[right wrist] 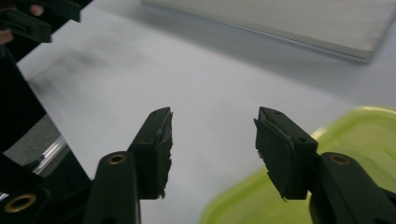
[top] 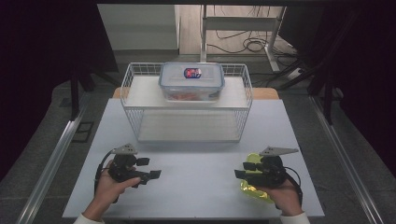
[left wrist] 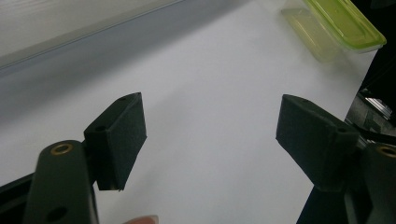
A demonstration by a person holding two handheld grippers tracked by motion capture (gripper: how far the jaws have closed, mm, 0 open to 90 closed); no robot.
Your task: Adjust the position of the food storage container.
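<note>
A yellow-green lidded box (top: 254,191) lies on the white table (top: 196,186) at the front right, partly under the person's right hand. My right gripper (top: 242,170) hovers over its left edge, open, with nothing between the jaws. In the right gripper view (right wrist: 212,144) the box's green lid (right wrist: 369,149) sits below the right-hand jaw. My left gripper (top: 150,168) is at the front left, open and empty, pointing right across the table. The left gripper view (left wrist: 210,135) has the box (left wrist: 341,28) far off at the top right.
A white wire rack (top: 187,100) stands at the back middle of the table. On its upper board sits a clear box with a blue-grey lid (top: 191,81), with something orange inside. The rack's lower board (right wrist: 280,23) lies ahead of my right gripper. Bare tabletop separates the two grippers.
</note>
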